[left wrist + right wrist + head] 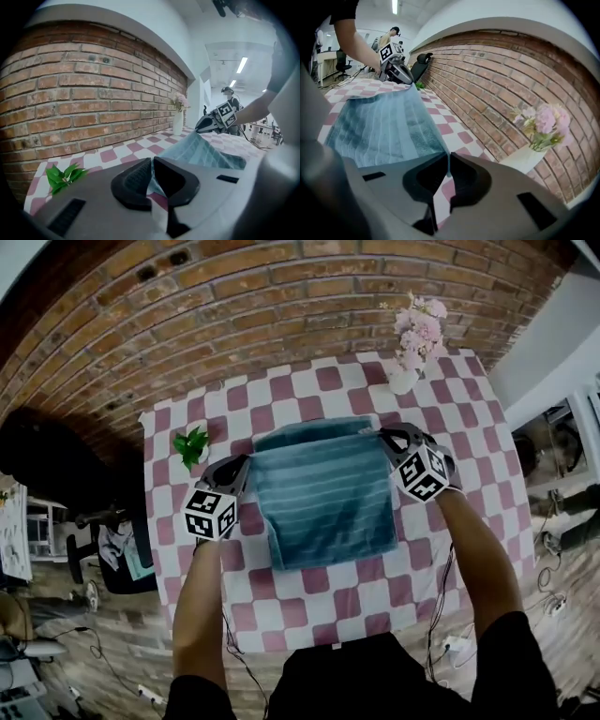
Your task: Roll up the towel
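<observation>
The blue towel lies in the middle of the red and white checked tabletop, with its far edge lifted up. The left claw is pinched tight on the towel's far left corner, and the right claw is pinched tight on its far right corner. A little green plant sits just left of the towel, and a white vase of pink flowers stands far right, near the brick wall.
</observation>
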`<state>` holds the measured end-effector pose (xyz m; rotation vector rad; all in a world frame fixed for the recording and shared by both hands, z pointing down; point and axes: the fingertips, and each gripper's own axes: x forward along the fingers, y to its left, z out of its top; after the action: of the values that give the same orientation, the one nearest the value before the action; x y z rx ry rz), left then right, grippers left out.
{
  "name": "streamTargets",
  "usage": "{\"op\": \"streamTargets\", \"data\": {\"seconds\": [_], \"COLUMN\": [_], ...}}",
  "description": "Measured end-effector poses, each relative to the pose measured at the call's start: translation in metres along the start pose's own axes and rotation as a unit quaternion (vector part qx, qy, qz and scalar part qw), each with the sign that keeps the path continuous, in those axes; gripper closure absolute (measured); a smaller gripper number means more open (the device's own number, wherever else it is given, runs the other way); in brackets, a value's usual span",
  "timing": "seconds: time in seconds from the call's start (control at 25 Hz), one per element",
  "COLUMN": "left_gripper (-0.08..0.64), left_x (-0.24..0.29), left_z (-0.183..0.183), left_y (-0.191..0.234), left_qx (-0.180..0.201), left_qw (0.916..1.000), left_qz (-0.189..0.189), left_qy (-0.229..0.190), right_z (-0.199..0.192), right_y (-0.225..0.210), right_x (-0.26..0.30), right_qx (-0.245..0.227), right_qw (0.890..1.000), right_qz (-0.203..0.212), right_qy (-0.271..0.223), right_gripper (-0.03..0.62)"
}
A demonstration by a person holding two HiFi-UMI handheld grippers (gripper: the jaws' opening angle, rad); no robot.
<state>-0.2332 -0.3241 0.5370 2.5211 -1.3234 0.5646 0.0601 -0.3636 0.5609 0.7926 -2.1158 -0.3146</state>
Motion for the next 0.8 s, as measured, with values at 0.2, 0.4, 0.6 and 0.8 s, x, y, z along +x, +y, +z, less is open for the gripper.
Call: {"op": "streamTargets", "data": {"seconds": [0.2,0.4,0.6,0.8], "left_gripper": [0.538,0.536,0.406,0.256], "left_x": [0.039,0.072,0.084,0.036], "left_z": [-0.021,-0.025,-0.036,-0.015], "left_y": [0.028,0.048,0.066,0.031], "left_qx": [-0.021,-0.020,-0.039,-0.045], "left_qw": [0.9994,0.9983,0.9943,0.9955], "left_qz": [0.013,0.036,0.085,0.082], "left_qy": [0.025,0.042,0.051,-0.011], "right_z": [-0.013,-0.026,-0.034,-0.015], "right_y": [-0.012,-0.024,-0.032,-0.041], "right_x": [0.053,0.091,0.103,0.032], "right_qx": [0.011,0.025,0.081,0.162], "right_qw": [0.999,0.998,0.996,0.984], "right_qz": [0.029,0.040,0.029,-0.017], "right_qy": [0.016,0.035,0.030,-0.073], "right_gripper": [0.572,0.572,0.471,0.393]}}
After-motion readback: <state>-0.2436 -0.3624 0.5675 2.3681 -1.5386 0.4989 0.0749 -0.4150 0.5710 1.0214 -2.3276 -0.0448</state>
